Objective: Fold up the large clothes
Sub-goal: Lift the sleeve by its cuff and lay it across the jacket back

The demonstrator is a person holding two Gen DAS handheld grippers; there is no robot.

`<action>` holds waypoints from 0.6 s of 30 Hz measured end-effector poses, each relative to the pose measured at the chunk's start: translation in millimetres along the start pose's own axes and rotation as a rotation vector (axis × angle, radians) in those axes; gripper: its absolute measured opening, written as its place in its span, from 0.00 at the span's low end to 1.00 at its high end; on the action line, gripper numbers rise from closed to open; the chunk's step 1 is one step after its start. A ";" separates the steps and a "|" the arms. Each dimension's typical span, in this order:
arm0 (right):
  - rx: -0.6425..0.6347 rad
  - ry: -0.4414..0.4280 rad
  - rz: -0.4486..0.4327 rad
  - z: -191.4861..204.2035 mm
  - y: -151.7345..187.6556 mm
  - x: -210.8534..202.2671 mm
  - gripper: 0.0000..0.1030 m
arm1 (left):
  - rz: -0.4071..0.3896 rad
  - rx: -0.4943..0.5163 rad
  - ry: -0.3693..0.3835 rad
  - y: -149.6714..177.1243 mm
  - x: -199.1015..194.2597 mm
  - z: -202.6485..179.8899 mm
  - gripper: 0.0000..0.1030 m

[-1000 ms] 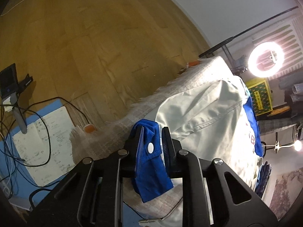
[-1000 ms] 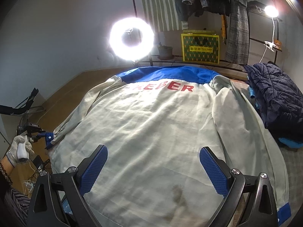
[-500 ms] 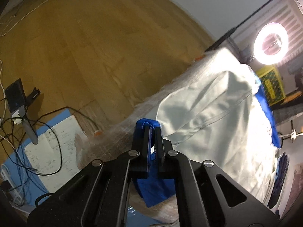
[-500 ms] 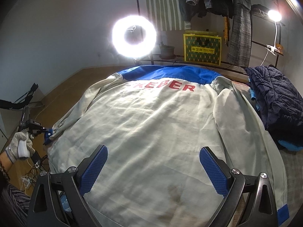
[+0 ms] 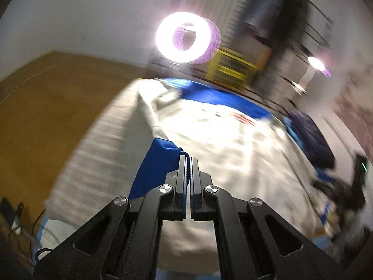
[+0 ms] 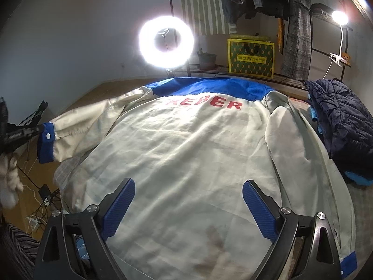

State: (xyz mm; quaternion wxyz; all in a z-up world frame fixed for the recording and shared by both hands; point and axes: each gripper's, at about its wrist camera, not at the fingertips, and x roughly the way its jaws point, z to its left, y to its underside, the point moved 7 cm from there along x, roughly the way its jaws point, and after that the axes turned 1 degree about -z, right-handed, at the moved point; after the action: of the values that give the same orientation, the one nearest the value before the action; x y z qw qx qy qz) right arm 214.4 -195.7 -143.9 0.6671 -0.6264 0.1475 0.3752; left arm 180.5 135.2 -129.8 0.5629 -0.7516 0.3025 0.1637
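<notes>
On the table (image 6: 67, 170) in front of me is the jacket (image 6: 186, 158), spread out back-side up, off-white with a blue yoke and red letters across the shoulders. It covers pretty much the whole top, collar end pointing away toward the ring light (image 6: 166, 40).

My left gripper (image 5: 188, 161) is clamped tight on the blue cuff (image 5: 158, 163) of the left sleeve (image 6: 93, 121). From that wrist cam the jaws look pressed together with blue cloth bunched out to one side, and the whole shot is smeared with motion blur. From the right cam you can see it better: the cuff (image 6: 45, 142) with its white snap is up off the table, out past the left edge, and the sleeve runs from it back to the shoulder in a sagging line. My gloved left hand (image 6: 9, 182) is a blurry blob at the frame edge below it.

My right gripper (image 6: 187, 206) hangs over the lower back of the jacket, near the hem. Its jaws are spread wide, though they've just closed in a touch, and nothing's between them, only the fabric lying flat underneath. There's a brownish stain (image 6: 213, 240) on the cloth right between the fingers.

Right sleeve lies flat along the far right side, its blue cuff (image 6: 348, 262) down by the near corner. Just beside it on the right is a dark puffer (image 6: 345, 121) in a heap.
</notes>
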 end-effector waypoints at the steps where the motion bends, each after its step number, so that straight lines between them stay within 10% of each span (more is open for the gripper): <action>1: 0.008 -0.011 0.010 -0.4 -0.4 2.1 0.86 | 0.011 0.027 0.020 4.9 1.5 -13.1 0.00; 5: 0.042 -0.078 0.044 -0.5 -7.3 6.7 0.70 | 0.082 0.099 0.090 32.7 6.0 -47.4 0.00; 18: 0.163 -0.357 0.144 61.6 -97.8 108.3 0.70 | 0.212 0.294 0.070 108.1 10.5 -69.7 0.00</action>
State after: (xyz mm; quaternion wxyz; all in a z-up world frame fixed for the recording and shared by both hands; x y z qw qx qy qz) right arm 337.7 -96.7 -134.6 0.7026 -0.4818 0.1013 0.5137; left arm 112.9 46.7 -194.8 0.6355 -0.6304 0.4199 0.1499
